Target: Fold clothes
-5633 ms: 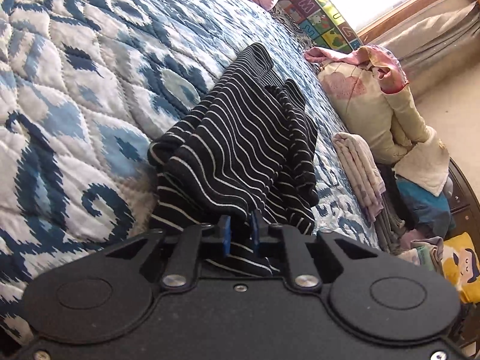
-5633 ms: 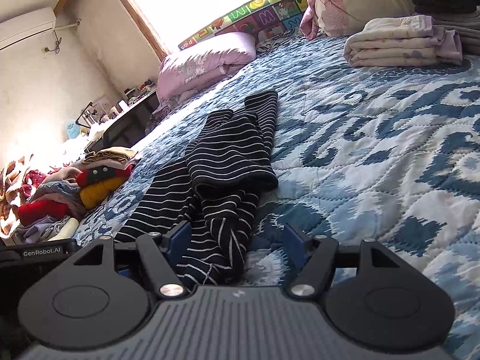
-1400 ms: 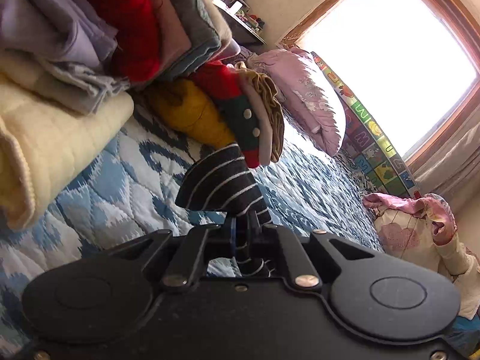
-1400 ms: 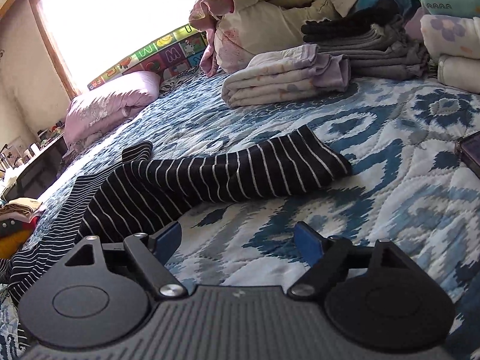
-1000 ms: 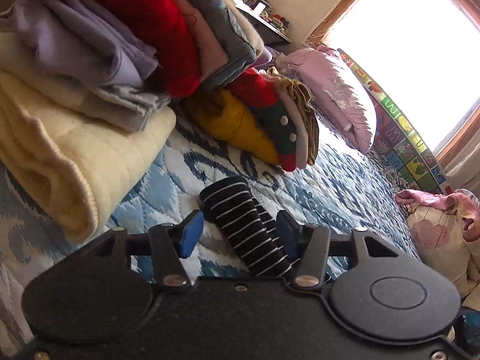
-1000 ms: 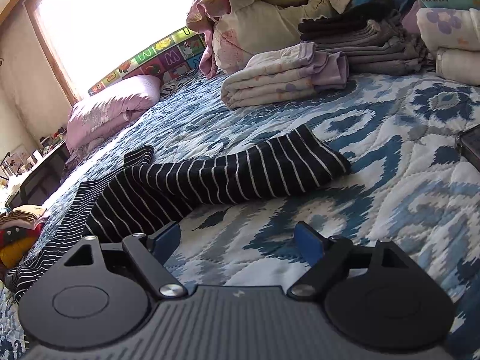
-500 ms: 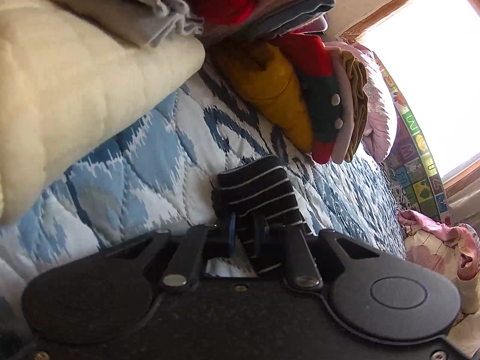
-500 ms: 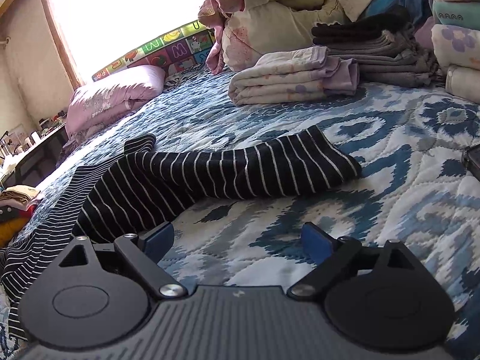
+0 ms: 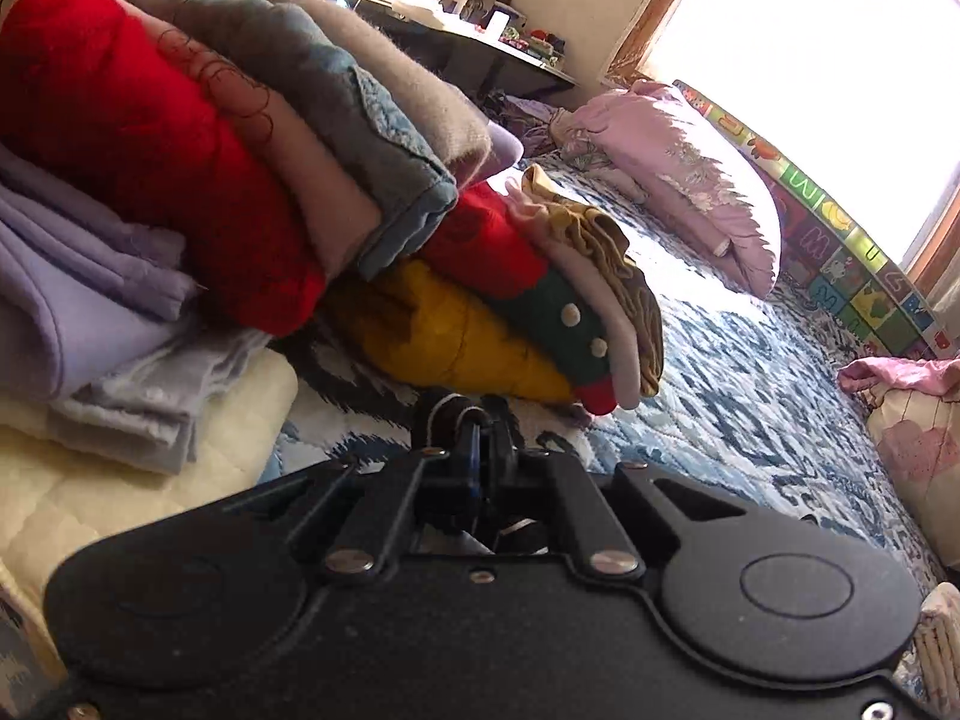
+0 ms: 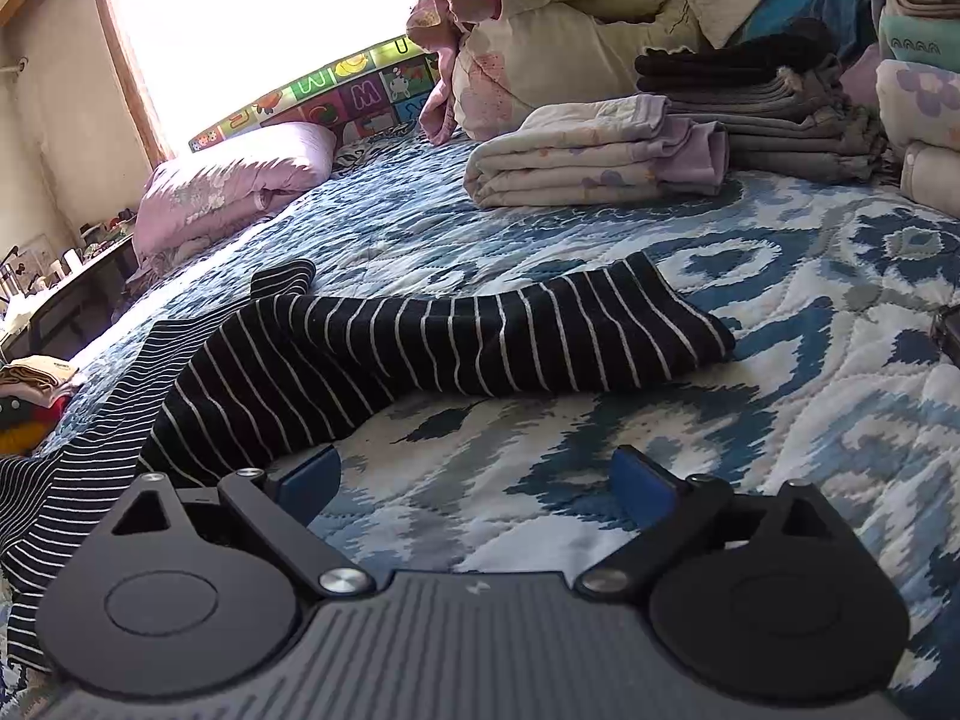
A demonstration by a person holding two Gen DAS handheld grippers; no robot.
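- Two grippers work over a bed covered in a blue patterned quilt (image 10: 798,420).
- In the left wrist view, a stack of folded clothes (image 9: 180,120) in red, grey, lilac and cream fills the left side, with a smaller pile (image 9: 516,312) in yellow, red and green just right of it.
- The left gripper (image 9: 483,450) has its jaws pressed together on a bunched end of the black striped garment (image 10: 456,336), just in front of the smaller pile.
- Farther right in that view, a lilac pillow (image 9: 678,180) lies by the bright window.
- In the right wrist view, the garment sprawls across the quilt from the lower left, one sleeve reaching out flat toward the right.
- The right gripper (image 10: 474,480) hovers low over the quilt with jaws spread wide and nothing between them; its left fingertip sits just beside the garment's near edge.
- Beyond the sleeve, a folded floral blanket (image 10: 594,156) and a dark grey stack (image 10: 774,108) rest at the far right.
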